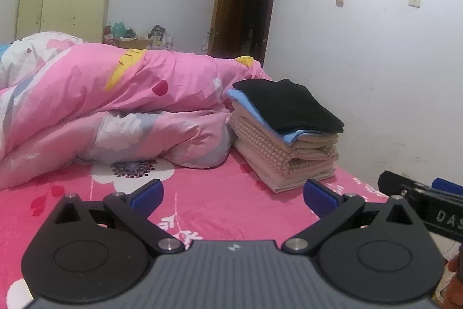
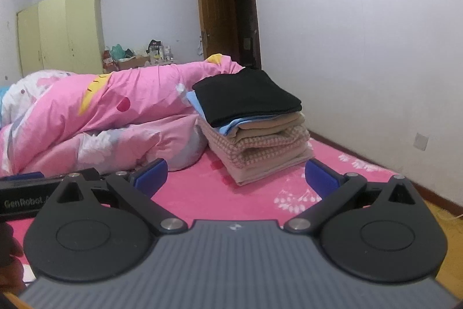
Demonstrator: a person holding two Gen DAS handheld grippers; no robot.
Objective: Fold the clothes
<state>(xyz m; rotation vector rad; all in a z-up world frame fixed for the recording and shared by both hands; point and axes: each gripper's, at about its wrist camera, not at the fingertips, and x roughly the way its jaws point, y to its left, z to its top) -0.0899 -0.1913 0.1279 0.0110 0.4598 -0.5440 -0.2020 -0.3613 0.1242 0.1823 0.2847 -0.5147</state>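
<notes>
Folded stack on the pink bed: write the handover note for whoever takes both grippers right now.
Left gripper: open, nothing between its blue pads, above the pink floral bedsheet.
Right gripper: open wide, empty, beside the left one.
Things: a stack of folded clothes sits on the sheet near the white wall, black garment on top, light blue, tan and checked beige layers under it. The crumpled pink quilt lies against its far side.
Done: the stack looks neatly folded.
Left: no unfolded garment shows in either view; look around before continuing.
</notes>
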